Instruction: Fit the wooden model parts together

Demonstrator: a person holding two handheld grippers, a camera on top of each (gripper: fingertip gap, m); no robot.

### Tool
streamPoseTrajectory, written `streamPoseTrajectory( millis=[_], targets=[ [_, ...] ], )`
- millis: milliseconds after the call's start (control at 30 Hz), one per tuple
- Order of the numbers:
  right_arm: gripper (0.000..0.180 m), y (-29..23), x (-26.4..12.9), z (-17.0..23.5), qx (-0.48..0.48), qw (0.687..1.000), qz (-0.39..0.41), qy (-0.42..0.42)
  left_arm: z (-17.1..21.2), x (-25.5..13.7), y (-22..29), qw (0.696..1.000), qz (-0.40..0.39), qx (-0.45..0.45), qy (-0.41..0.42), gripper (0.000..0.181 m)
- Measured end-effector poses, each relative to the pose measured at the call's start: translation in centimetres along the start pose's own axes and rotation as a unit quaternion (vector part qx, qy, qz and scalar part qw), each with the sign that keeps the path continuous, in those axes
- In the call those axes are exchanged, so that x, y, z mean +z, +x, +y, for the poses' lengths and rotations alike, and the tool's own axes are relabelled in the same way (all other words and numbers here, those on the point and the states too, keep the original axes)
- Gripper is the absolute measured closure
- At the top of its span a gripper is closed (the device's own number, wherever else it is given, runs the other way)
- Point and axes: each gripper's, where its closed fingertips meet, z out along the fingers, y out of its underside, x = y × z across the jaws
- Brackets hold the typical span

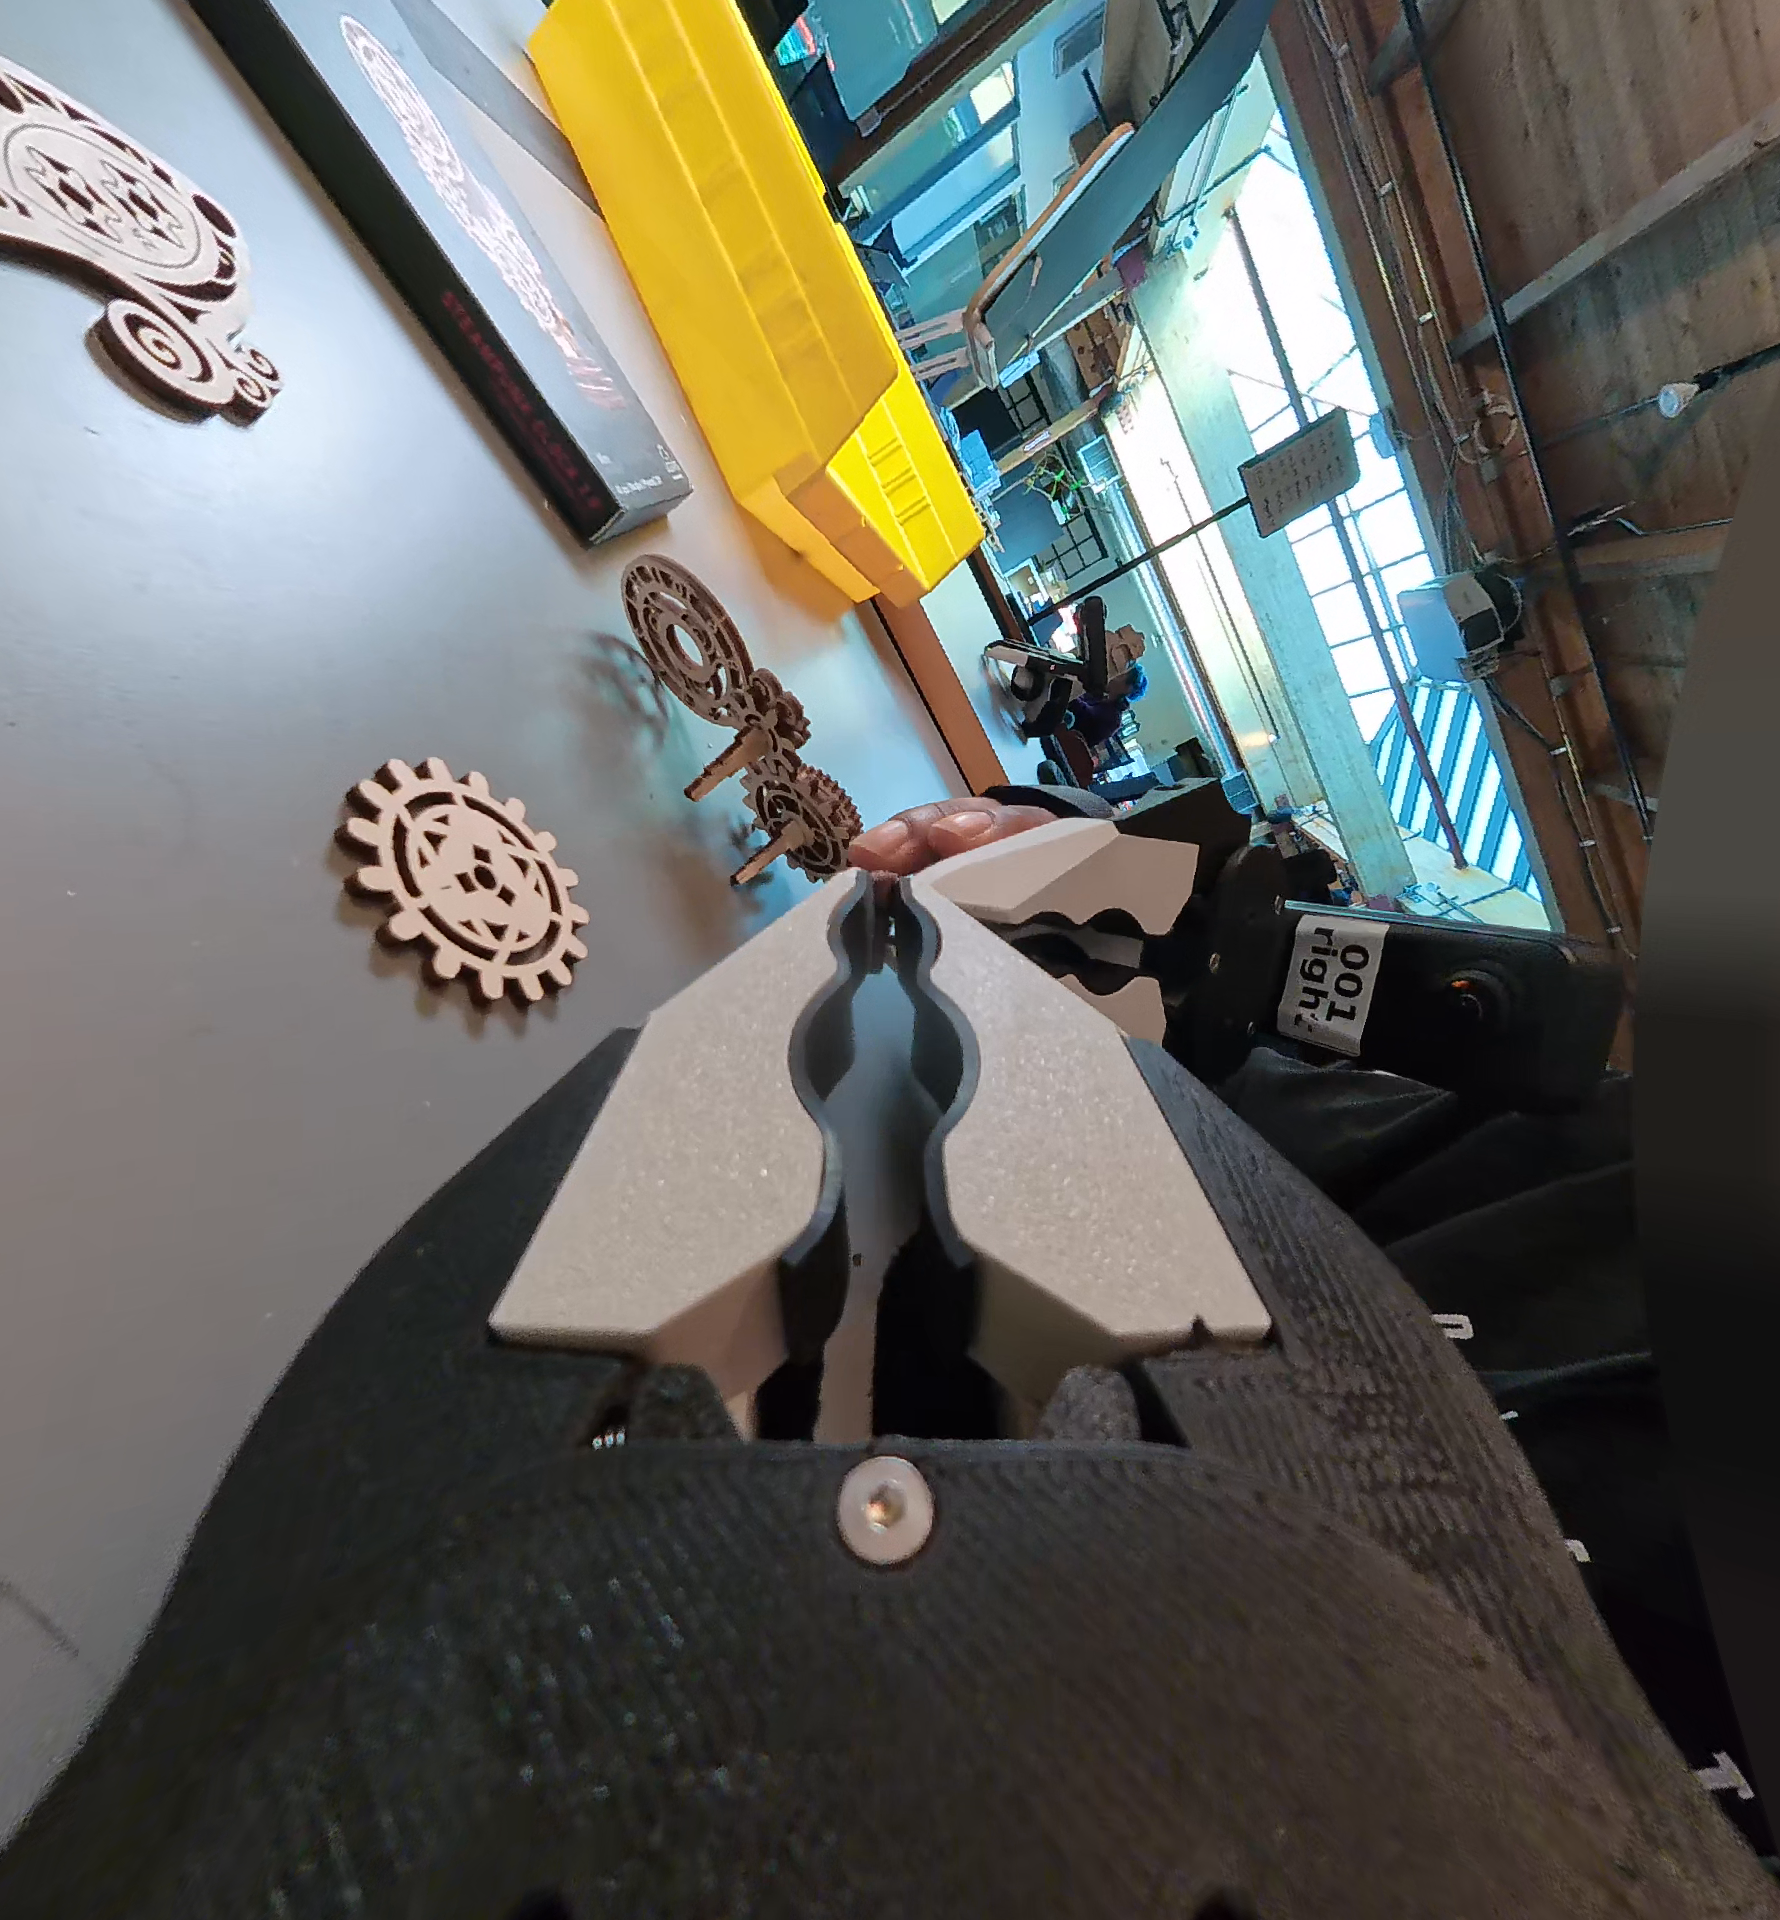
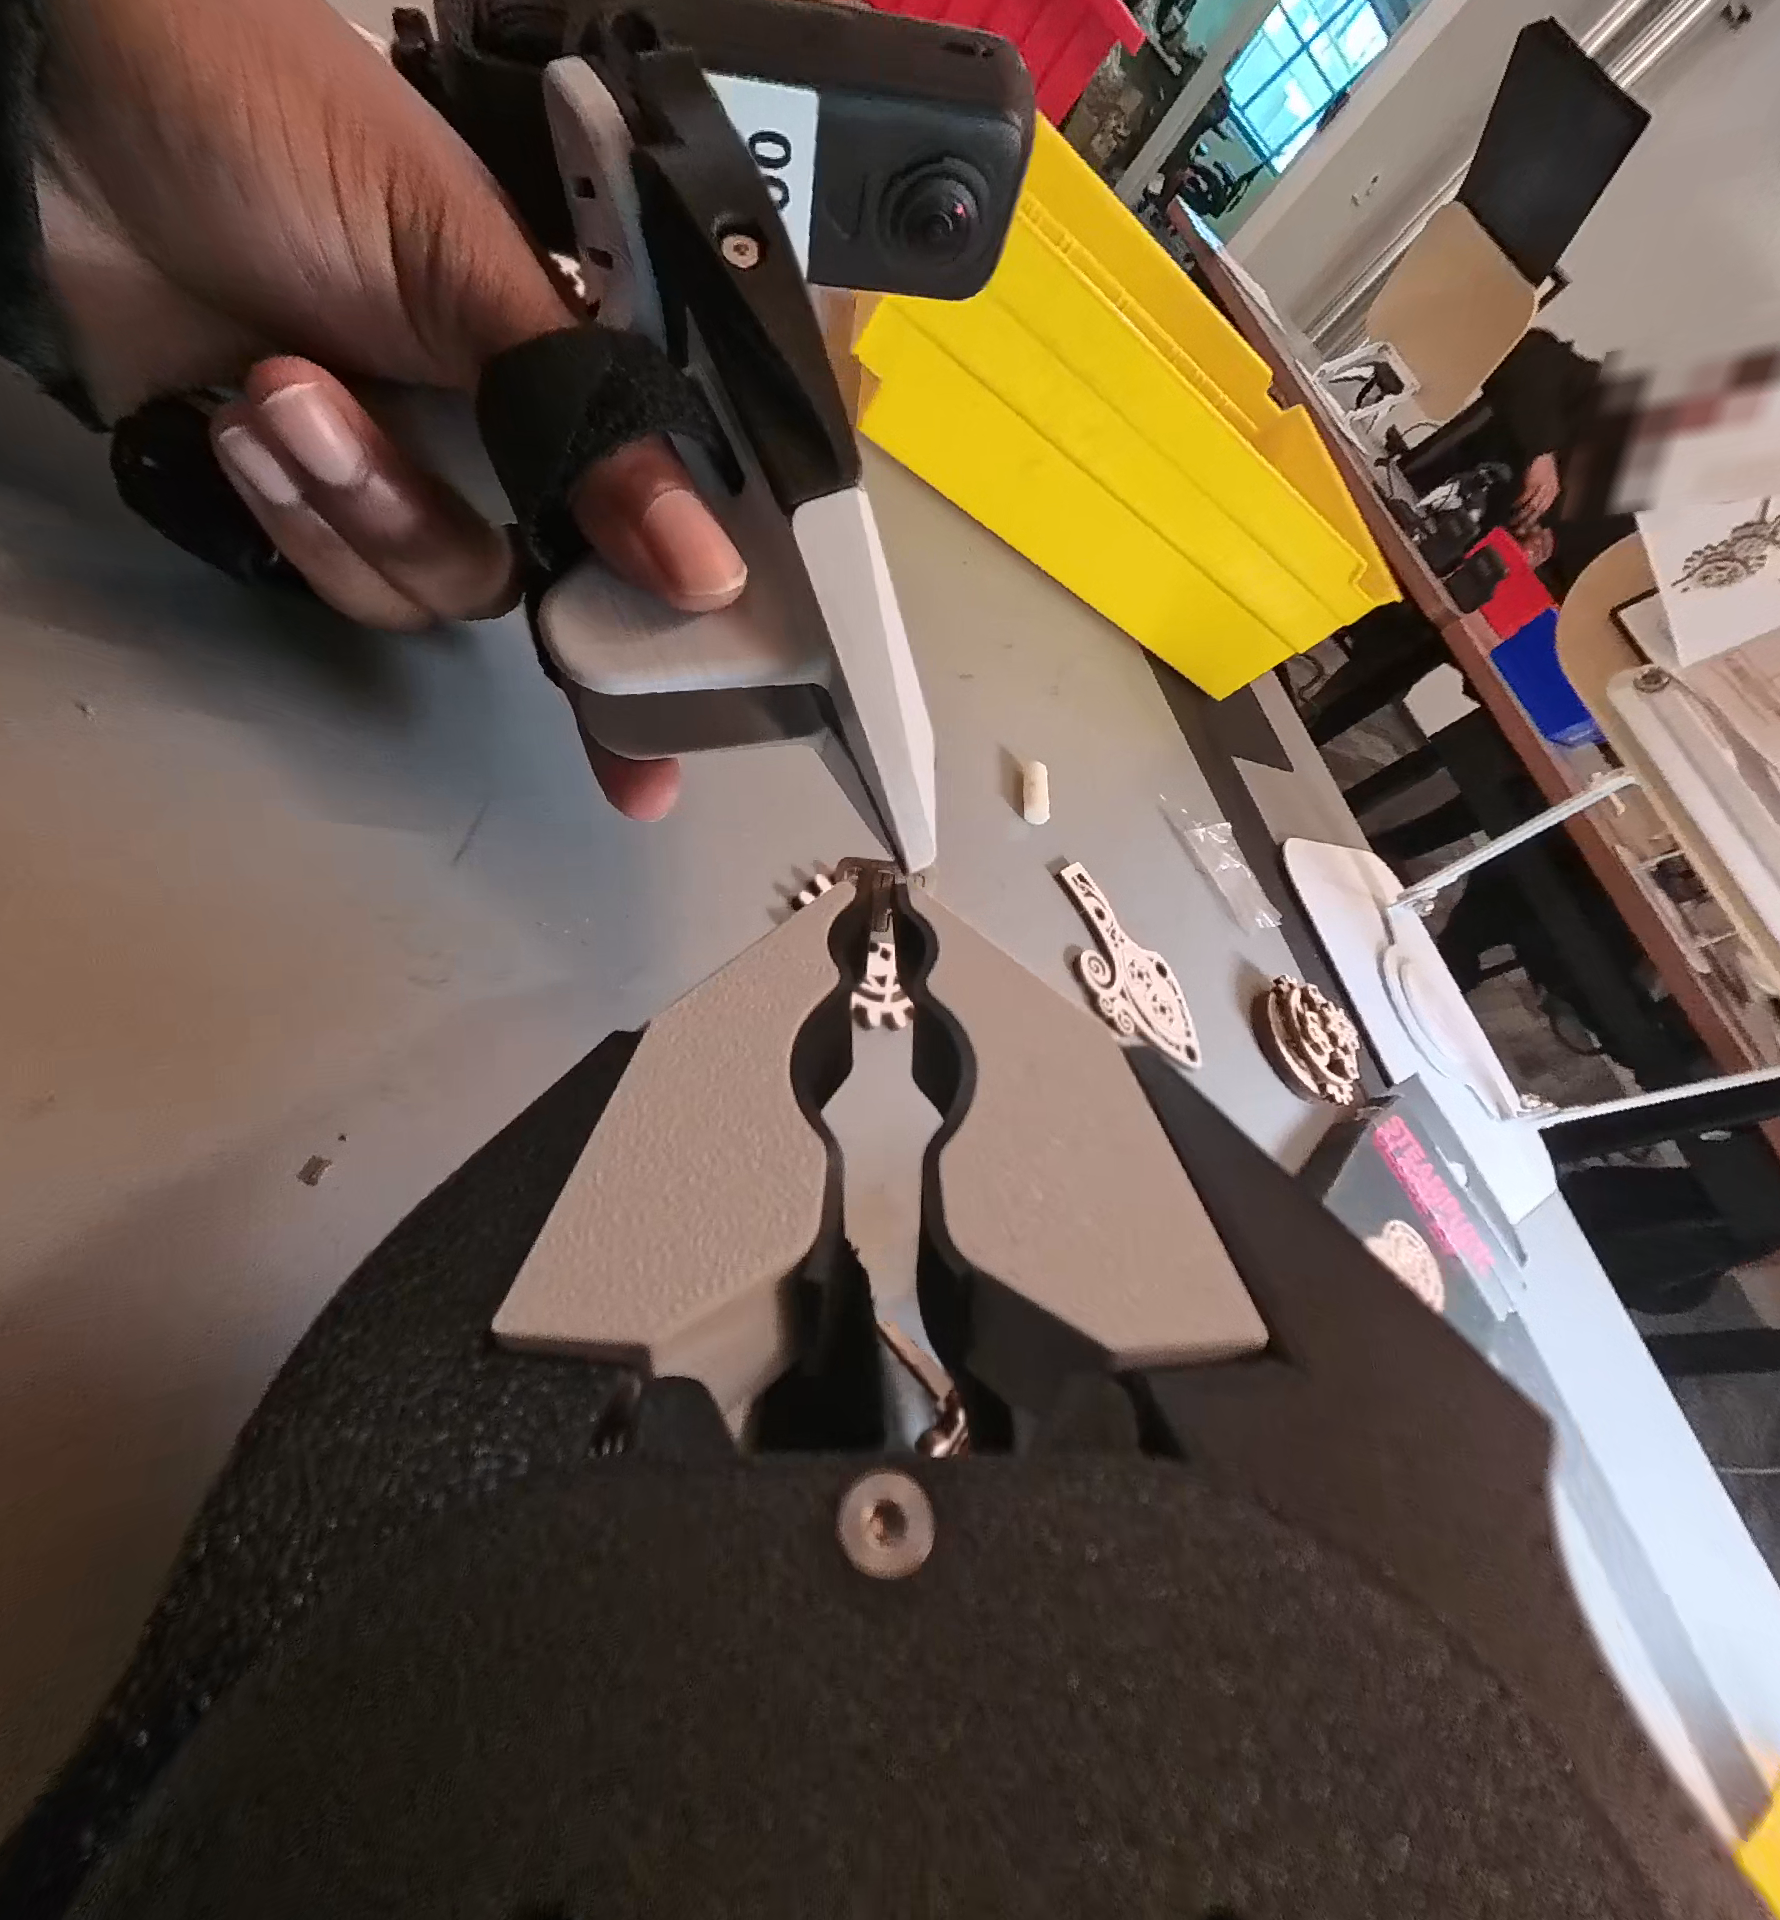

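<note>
On the grey table (image 1: 190, 644) in the left wrist view, a flat wooden gear (image 1: 465, 891) lies just left of the left gripper (image 1: 884, 902), and an upright gear assembly (image 1: 740, 727) with pegs sticking out stands beyond it. Farther back sit a dark box (image 1: 470, 260) and stacked yellow bins (image 1: 751, 281); an ornate curved wooden piece (image 1: 86, 218) lies at the upper left. The left gripper's jaws are nearly together, pinching a thin dark sliver at their tips; what it is cannot be told from here. The right gripper (image 1: 1062, 904), held in a hand (image 1: 927, 836), meets it tip to tip from the right and hides whatever lies behind the tips.

From the right wrist view, the right gripper (image 2: 883, 909) has its jaws clamped on a small wooden part (image 2: 881, 977), a flat patterned strip. Its long axis runs along the fingers, its toothed, wider end pointing back toward the camera and its narrow end at the fingertips. The left gripper (image 2: 912, 847) comes down steeply from above in a hand (image 2: 366, 343), its tip touching the strip's far end. A gear's teeth (image 2: 811, 891) peek out just left of the tips. To the right lie a leaf-shaped wooden piece (image 2: 1140, 982), a round gear stack (image 2: 1312, 1037), a small white peg (image 2: 1033, 792), the dark box (image 2: 1437, 1236) and the yellow bins (image 2: 1125, 447).
</note>
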Motion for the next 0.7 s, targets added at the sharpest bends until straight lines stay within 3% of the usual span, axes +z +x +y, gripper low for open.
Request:
streamPoseTrajectory(
  millis=[367,467,533,700],
  targets=[
    [0.18,-0.6,-0.2,-0.3,0.013,1.0,-0.025,0.007,0.4,0.3,-0.1,1.0,-0.004,0.005,-0.007,0.179],
    [0.18,-2.2,-0.4,-1.1,0.029,0.996,-0.075,0.034,-0.1,0.2,-0.3,1.0,-0.009,0.012,0.003,0.179],
    [0.18,-2.1,-0.4,-1.3,0.002,0.998,-0.059,0.032,-0.2,0.1,-0.3,1.0,-0.009,0.014,0.004,0.179],
    [0.179,0.6,-0.7,-0.6,0.044,0.999,-0.012,0.03,-0.1,0.2,-0.2,1.0,-0.007,0.016,0.003,0.179]
  ],
)
